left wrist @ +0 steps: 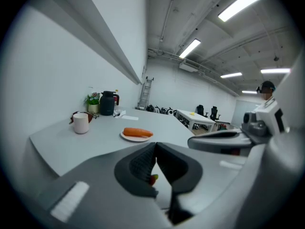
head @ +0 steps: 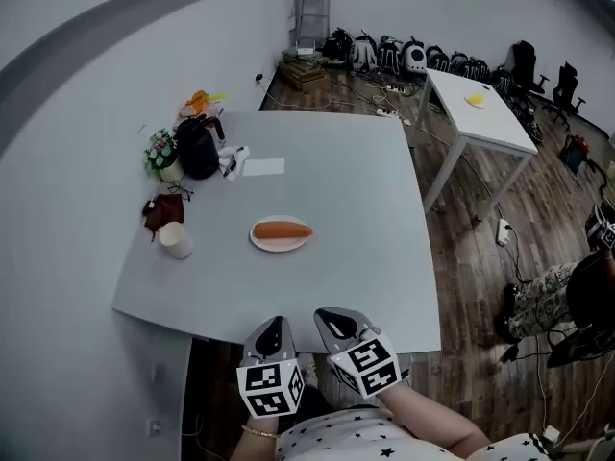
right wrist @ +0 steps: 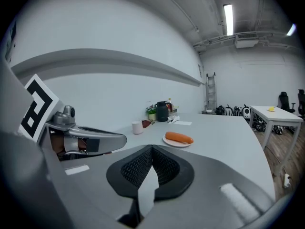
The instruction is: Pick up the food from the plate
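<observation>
An orange sausage (head: 282, 230) lies on a small white plate (head: 280, 244) in the middle of the grey table (head: 365, 219). The same sausage (left wrist: 137, 132) on its plate (left wrist: 135, 137) shows ahead in the left gripper view, and the sausage (right wrist: 178, 137) on the plate (right wrist: 177, 142) in the right gripper view. Both grippers hover side by side at the table's near edge, well short of the plate. My left gripper (head: 272, 330) is shut with nothing held; its tips (left wrist: 155, 144) meet. My right gripper (head: 333, 320) is shut and empty too, pads (right wrist: 152, 148) together.
A white cup (head: 175, 240), a dark red pouch (head: 161, 209), a black kettle (head: 198, 149), a small plant (head: 161, 151) and a paper sheet (head: 262, 167) sit at the table's left and far side. A second white table (head: 479, 109) stands at the right, cables and bags beyond.
</observation>
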Motion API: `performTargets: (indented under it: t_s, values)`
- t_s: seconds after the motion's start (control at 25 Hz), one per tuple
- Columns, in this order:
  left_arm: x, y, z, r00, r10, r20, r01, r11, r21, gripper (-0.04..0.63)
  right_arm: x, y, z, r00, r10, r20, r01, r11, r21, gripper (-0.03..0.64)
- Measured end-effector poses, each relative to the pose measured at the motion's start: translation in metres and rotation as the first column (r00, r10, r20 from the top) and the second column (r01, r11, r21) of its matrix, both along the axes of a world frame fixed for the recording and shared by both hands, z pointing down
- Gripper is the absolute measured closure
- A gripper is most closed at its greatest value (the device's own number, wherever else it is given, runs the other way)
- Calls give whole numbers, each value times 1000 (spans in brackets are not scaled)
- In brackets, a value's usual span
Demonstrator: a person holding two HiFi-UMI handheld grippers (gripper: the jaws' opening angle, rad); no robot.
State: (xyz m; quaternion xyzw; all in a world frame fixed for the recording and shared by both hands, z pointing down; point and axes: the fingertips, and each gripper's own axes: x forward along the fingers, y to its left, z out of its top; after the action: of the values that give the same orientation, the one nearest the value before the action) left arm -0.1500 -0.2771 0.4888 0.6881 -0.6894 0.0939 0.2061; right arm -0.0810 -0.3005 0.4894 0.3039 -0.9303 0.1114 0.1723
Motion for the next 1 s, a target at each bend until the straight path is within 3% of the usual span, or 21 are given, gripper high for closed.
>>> performTargets:
  t_s: [0.2, 0.36, 0.48, 0.56, 0.76, 0.88, 1.0]
  values:
    - [-38, -68, 7, 999, 43, -14, -43, 999, -20, 588, -59, -73, 9, 990, -100, -98, 101, 995, 7, 618]
    - [-60, -111, 23, 997, 75, -28, -76, 995, -57, 588, -100, -129, 32, 957, -190, -217, 193, 981, -5, 610]
    - [-71, -134, 35, 996, 85, -36, -88, 992, -95, 588, -122, -170, 55, 906, -258, -334, 260, 965, -40, 525]
    - [-77, -147, 43, 995, 88, -40, -92, 989, -117, 588, -133, -197, 72, 843, -302, -446, 313, 948, -53, 459]
    - [-90, -168, 60, 995, 74, -61, -83, 984, -160, 588, -151, -233, 124, 616, -428, -662, 462, 876, -137, 345]
    - [-93, -173, 64, 995, 68, -72, -79, 982, -172, 588, -157, -239, 148, 507, -483, -714, 522, 831, -192, 336]
    - [-91, -174, 67, 994, 70, -89, -85, 980, -179, 588, -159, -241, 161, 444, -535, -719, 550, 796, -253, 385]
